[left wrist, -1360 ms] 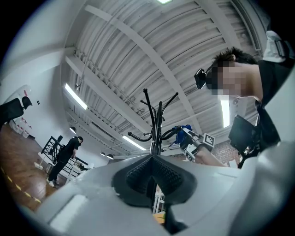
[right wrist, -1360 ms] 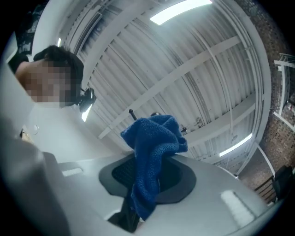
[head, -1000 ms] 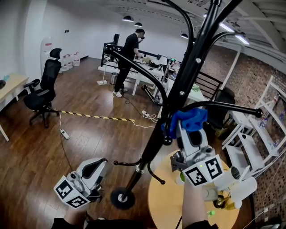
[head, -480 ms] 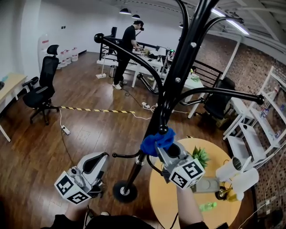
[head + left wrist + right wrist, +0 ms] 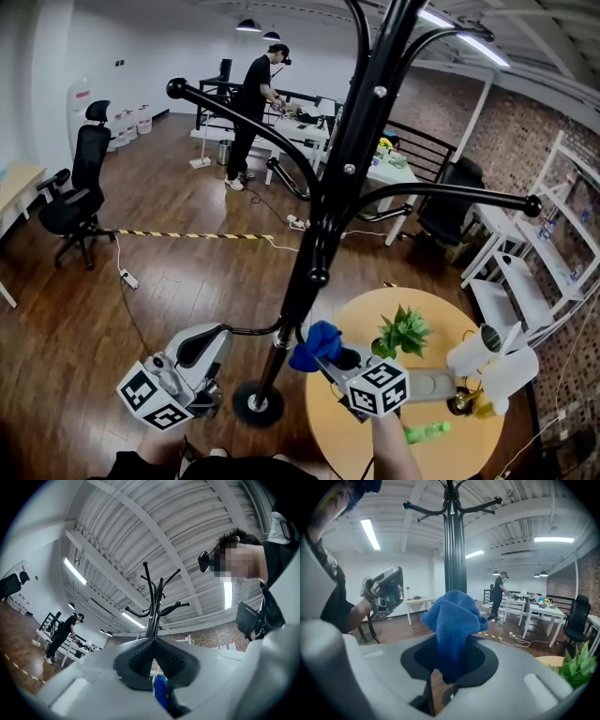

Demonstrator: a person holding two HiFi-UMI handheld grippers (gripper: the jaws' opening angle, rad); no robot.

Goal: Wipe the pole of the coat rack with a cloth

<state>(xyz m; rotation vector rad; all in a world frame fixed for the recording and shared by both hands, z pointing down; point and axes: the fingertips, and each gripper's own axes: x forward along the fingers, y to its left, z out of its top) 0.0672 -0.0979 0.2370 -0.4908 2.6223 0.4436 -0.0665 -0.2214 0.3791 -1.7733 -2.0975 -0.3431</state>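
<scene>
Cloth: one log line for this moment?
right tool: shut on blue cloth | blue cloth: beside lower pole | left tool: shut, empty

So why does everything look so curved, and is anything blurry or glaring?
Head view: the wide lens bows the wood floor, yet all is sharp. Left gripper view: dark round border, near jaws soft. Right gripper view: same rounding, blue cloth fairly crisp, ceiling strip light blown white.

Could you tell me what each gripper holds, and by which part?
The right gripper pinches the cloth by one narrow end, with the bunched rest left free. The left gripper is shut, holding nothing.
</scene>
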